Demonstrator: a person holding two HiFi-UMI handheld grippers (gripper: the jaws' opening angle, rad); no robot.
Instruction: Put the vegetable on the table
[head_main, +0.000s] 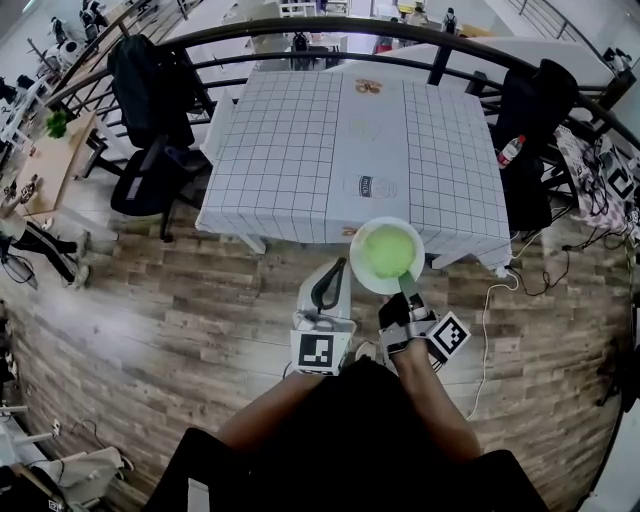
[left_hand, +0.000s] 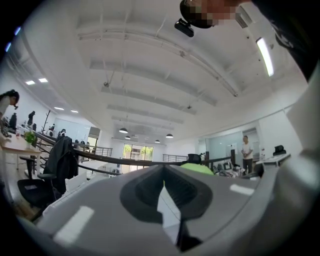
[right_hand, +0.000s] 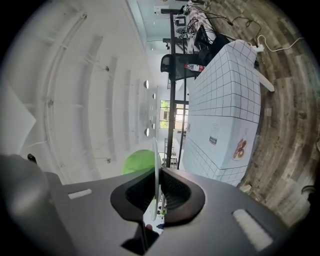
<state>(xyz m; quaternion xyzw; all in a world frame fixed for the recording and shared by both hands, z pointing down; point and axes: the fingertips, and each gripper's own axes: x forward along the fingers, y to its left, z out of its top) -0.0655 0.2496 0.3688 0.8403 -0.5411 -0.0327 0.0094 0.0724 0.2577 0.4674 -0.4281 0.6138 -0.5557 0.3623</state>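
Observation:
A round green vegetable (head_main: 388, 250) lies on a white plate (head_main: 358, 272), in the air just in front of the near edge of the table (head_main: 300, 150) with its white checked cloth. My right gripper (head_main: 405, 286) is shut on the plate's near rim. In the right gripper view the plate (right_hand: 156, 160) stands edge-on between the jaws, with the vegetable (right_hand: 136, 163) to its left and the table (right_hand: 225, 100) beyond. My left gripper (head_main: 338, 264) hangs left of the plate, shut and empty. In the left gripper view the vegetable (left_hand: 198, 169) peeks over the jaws.
Black chairs draped with dark jackets stand at the table's left (head_main: 150, 100) and right (head_main: 530, 120). A bottle (head_main: 510, 150) sits by the right chair. A curved black railing (head_main: 330, 30) runs behind the table. Cables (head_main: 495, 300) trail over the wooden floor at the right.

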